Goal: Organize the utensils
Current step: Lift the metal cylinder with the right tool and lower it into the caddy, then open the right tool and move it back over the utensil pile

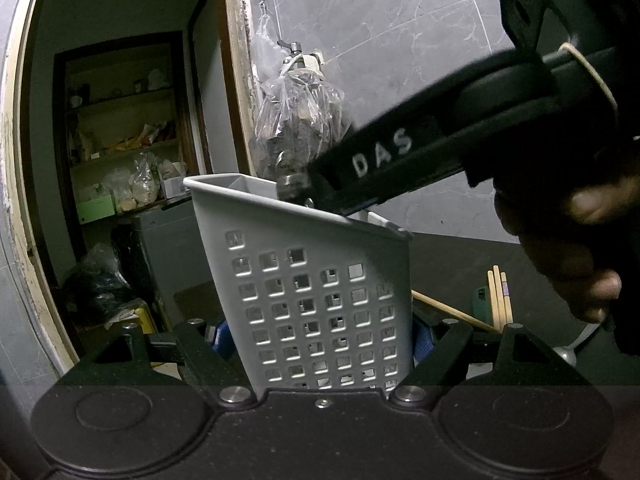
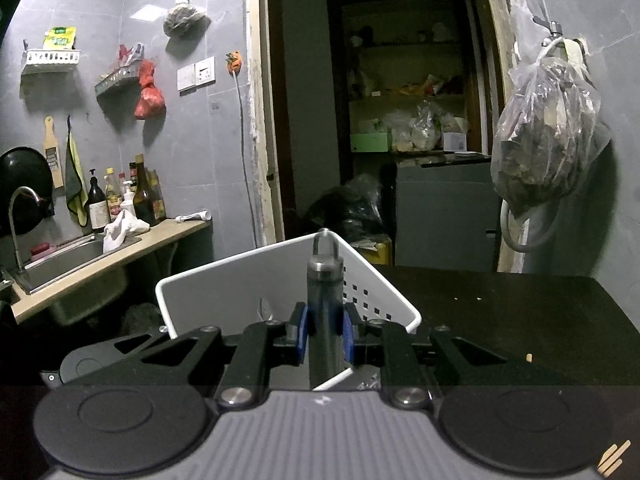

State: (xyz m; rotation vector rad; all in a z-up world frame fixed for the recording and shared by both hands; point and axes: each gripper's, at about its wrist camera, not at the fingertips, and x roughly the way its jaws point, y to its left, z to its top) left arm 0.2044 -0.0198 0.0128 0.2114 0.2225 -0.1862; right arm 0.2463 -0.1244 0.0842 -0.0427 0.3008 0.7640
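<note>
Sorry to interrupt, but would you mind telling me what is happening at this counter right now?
A person is sorting utensils into a white perforated holder on a dark counter. The left tongs are closed around the holder's lower body, bracing it. The right tongs are shut on a dark-handled utensil, positioned over the holder's open top. Several wooden chopsticks and a spoon lie on the counter.

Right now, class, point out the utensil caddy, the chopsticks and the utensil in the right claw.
utensil caddy [image 1: 320, 312], left wrist view, perforated front wall.
chopsticks [image 1: 500, 300], left wrist view, upper shafts.
utensil handle [image 2: 325, 280], right wrist view, upper handle.
</note>
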